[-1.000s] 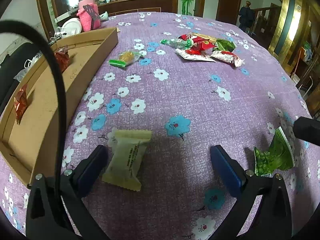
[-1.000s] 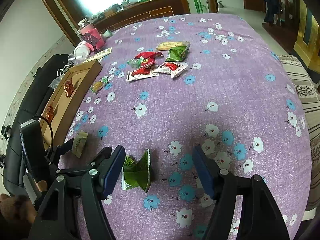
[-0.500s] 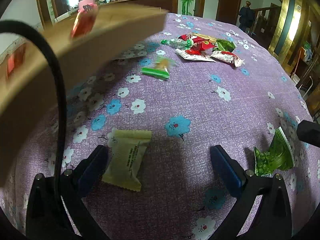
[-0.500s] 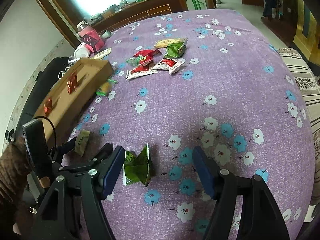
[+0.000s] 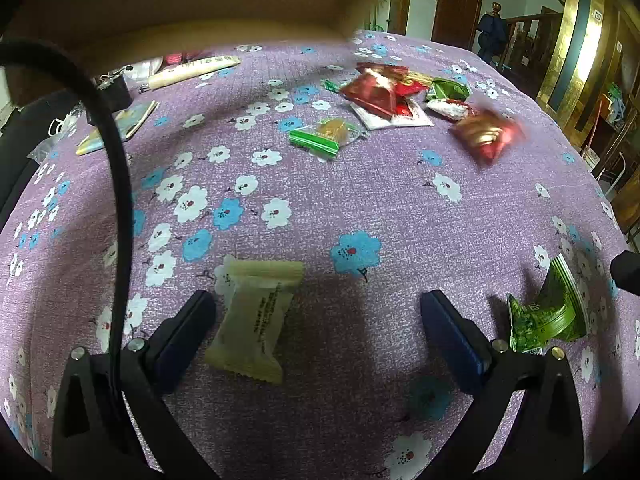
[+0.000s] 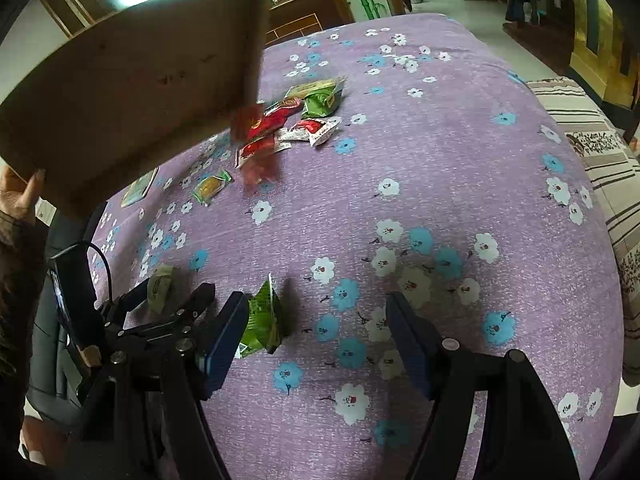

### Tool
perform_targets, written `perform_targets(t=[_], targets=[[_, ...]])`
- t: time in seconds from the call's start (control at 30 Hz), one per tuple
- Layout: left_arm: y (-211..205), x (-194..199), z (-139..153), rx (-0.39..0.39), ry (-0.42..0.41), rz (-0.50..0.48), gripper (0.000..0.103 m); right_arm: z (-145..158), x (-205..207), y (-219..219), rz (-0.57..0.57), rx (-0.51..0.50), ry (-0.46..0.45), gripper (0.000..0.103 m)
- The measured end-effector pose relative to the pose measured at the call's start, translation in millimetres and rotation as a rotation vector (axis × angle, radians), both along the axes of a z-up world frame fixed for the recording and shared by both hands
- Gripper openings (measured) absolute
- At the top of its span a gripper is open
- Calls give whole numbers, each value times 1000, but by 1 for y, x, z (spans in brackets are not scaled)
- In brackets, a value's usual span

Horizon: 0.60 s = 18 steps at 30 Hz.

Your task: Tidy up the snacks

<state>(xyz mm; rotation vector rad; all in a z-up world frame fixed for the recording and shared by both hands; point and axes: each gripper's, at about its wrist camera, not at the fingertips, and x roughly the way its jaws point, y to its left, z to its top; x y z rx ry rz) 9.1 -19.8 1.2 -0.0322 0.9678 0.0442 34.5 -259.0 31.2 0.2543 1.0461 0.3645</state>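
Our left hand-held gripper hangs over the purple flowered tabletop with its jaws spread wide. A pale wrapped snack lies flat between them, beside the left finger, not pinched. Our right hand-held gripper is also spread, with a crumpled green packet lying just beside its left finger; we cannot tell if they touch. Farther out, a yellow candy in a green-ended wrapper lies alone. Beyond it sits a heap of red and green packets. A hand holds a cardboard tray tilted in the air above the far left side. Blurred red packets, seemingly in mid-air, show below its lower edge.
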Motion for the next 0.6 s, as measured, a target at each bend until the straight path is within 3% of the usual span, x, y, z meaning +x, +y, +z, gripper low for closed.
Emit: perform_targets(t=[0.33,0.6], targets=[[0,0,0,0,0,0,103,-10,6,-1,10,-36,8,73],[0,0,0,0,0,0,103,-6,18,-6,4,-162,-46,73]])
